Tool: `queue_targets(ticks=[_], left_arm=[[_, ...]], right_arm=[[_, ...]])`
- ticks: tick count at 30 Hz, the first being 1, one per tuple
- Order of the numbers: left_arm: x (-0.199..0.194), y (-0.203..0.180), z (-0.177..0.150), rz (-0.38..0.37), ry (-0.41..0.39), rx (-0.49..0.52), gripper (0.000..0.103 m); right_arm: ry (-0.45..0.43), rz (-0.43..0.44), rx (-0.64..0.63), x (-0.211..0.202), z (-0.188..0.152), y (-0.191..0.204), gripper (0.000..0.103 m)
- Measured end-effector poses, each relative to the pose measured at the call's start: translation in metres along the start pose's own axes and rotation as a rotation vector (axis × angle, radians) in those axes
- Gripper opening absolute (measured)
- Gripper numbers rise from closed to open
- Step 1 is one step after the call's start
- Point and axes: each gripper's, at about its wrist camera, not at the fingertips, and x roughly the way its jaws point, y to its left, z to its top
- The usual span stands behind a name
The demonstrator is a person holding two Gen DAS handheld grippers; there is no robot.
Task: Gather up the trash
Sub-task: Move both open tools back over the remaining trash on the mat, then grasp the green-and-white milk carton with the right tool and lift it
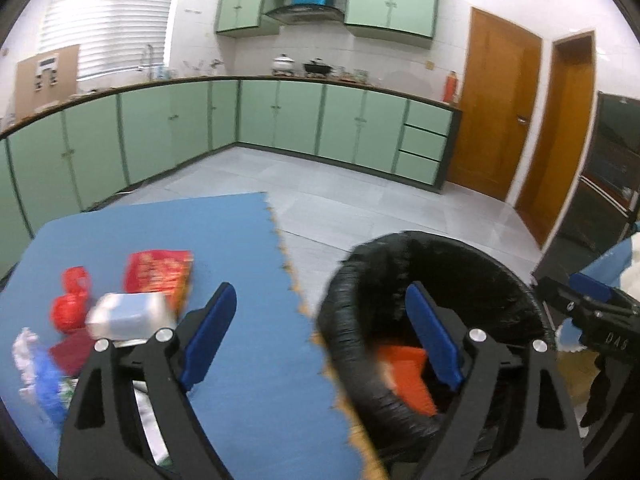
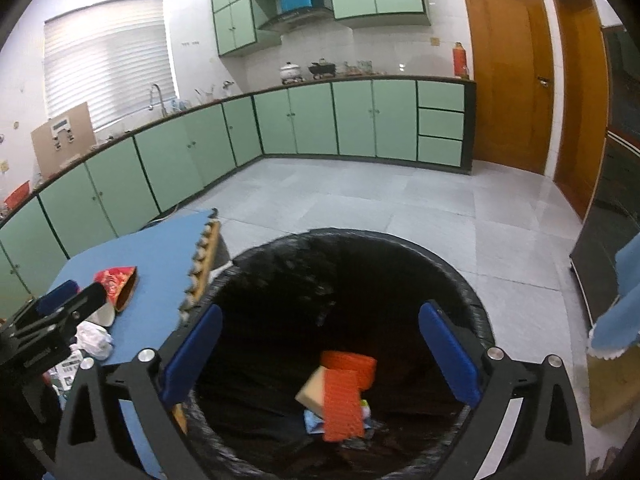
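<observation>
A black-lined trash bin [image 2: 460, 276] fills the lower right wrist view; an orange packet [image 2: 344, 392] and other scraps lie inside it. My right gripper [image 2: 320, 354] hangs open over the bin mouth, nothing between its blue pads. In the left wrist view my left gripper [image 1: 320, 334] is open and empty, straddling the edge of the blue mat [image 1: 248, 320] and the bin [image 1: 352, 320]. On the mat lie a red patterned packet [image 1: 160, 272], a red bag [image 1: 70, 304], a silvery white container [image 1: 128, 314] and crumpled white and blue wrappers [image 1: 36, 372].
Green kitchen cabinets [image 2: 312, 120] line the far walls across a grey tile floor [image 2: 380, 200]. Wooden doors [image 2: 508, 80] stand at the right, a dark cabinet [image 2: 616, 200] beside them. The right gripper's body [image 1: 596, 312] shows at the left wrist view's right edge.
</observation>
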Motion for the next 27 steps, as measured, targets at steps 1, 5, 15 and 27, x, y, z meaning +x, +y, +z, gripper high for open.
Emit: queue_targets(ticks=[1,5,15,27], left_arm=[[-0.004,0.006,0.000,0.014,-0.003,-0.005,0.084],[-0.027,0.038,-0.002,0.087,-0.024,-0.029,0.084],[-0.083,0.110,-0.014,0.243,-0.053,-0.069,0.084],[-0.123,0.186,-0.048,0.408,-0.004,-0.136,0.083]], right_arm=[[-0.001,0.008,0.000,0.000,0.001,0.005,0.097],[-0.009,0.052,-0.005,-0.001,0.000,0.026,0.097],[-0.019,0.209,-0.130,-0.003,-0.012,0.118,0.097],[0.018,0.370,-0.235,-0.003,-0.046,0.210,0.096]])
